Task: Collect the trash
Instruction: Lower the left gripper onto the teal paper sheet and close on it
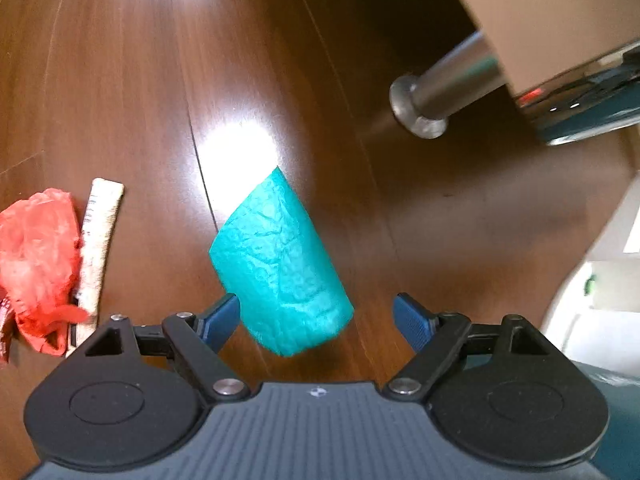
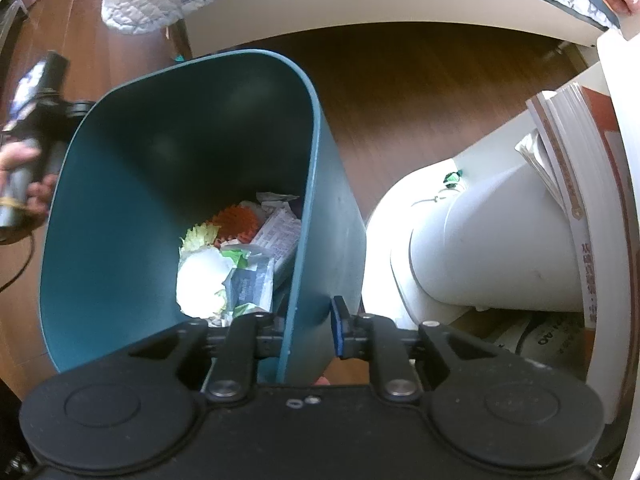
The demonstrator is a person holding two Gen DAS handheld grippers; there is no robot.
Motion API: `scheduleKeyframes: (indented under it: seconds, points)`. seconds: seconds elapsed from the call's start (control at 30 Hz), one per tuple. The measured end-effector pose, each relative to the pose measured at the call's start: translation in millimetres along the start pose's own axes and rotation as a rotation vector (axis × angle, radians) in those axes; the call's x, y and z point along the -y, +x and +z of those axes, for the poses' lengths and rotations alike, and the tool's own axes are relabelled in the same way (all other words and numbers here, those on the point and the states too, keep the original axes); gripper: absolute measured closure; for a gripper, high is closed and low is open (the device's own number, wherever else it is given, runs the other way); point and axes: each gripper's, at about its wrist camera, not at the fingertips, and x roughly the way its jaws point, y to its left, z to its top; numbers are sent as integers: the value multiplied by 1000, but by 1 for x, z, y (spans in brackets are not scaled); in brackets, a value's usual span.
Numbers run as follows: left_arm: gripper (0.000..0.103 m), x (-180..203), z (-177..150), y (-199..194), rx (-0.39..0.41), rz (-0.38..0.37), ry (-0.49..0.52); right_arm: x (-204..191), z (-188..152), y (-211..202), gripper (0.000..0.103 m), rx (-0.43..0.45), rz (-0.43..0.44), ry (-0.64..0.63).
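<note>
Teal bin (image 2: pixel 120 208): held by its right wall, tilted, mouth facing the right wrist camera; wrappers, paper and an orange piece lie in the bottom. It likely serves as the catcher, so keep the mouth turned toward the left side and the clamp firm.
Floor (image 1: pixel 120 80): dark glossy wood; glare at 12 o'clock of the teal paper.
Teal paper (image 1: pixel 280 264): crumpled sheet between the spread fingers, its lower left edge at or just beside the left finger, clear of the right one. Probably the next pick: close squarely across the paper's middle before lifting.
Red bag (image 1: pixel 36 264): crumpled, at 9 o'clock of the teal paper, touching the white strip (image 1: pixel 100 248).
Left gripper (image 1: pixel 316 320): jaws wide apart, pitched down over the floor.
Right gripper (image 2: pixel 308 328): pinching the bin wall, one finger inside, one outside.
Left hand (image 2: pixel 24 176): seen at 9 o'clock of the bin, gripping a dark handle.
</note>
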Motion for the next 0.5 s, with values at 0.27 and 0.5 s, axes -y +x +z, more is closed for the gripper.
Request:
scheduleKeyframes:
  seconds: [0.27,0.5]
  points:
    - [19,10,10,48,-23,93,7,5,1,3,85,5,5,-8]
    - [23,10,11,61,-17,125,39,3,-1,5,86,-11,-8,-11]
